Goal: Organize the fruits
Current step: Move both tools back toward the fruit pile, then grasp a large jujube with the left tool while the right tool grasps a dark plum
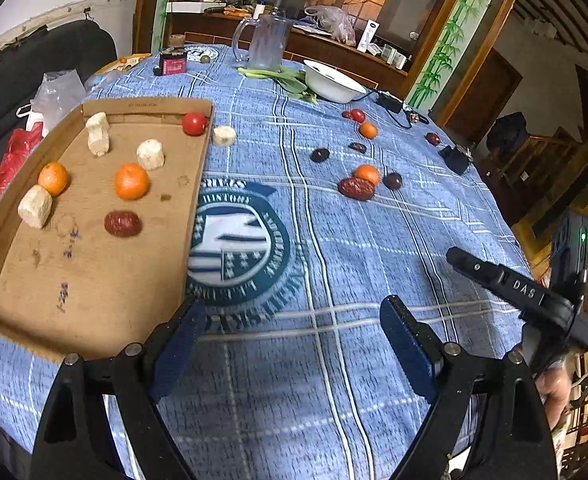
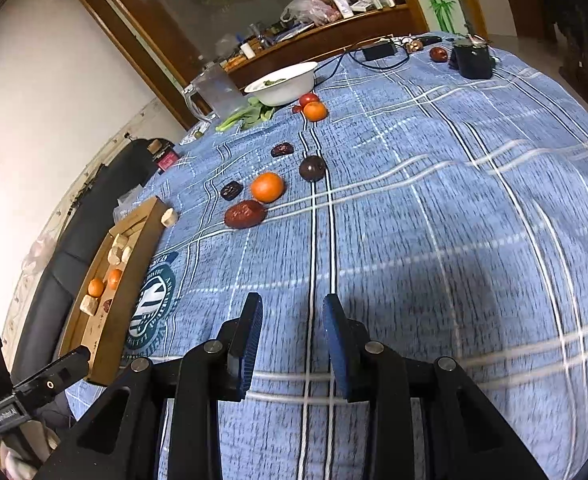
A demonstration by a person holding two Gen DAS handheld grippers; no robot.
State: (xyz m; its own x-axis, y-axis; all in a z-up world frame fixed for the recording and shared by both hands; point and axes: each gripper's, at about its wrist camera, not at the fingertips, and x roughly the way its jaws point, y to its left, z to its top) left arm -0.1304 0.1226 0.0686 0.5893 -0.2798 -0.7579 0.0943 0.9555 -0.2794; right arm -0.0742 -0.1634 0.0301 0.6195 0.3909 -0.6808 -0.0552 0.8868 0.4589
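A shallow cardboard tray lies at the table's left and holds two oranges, a red date, a tomato and pale banana pieces. One banana piece lies just outside the tray. On the blue cloth lie an orange, a large red date, a dark plum, small dark dates, and farther off an orange and a tomato. My left gripper is open and empty beside the tray. My right gripper is open and empty, short of the fruit.
A white bowl, leafy greens and a glass mug stand at the far side. A black box, a charger with cable and a small red jar sit near the table's edges.
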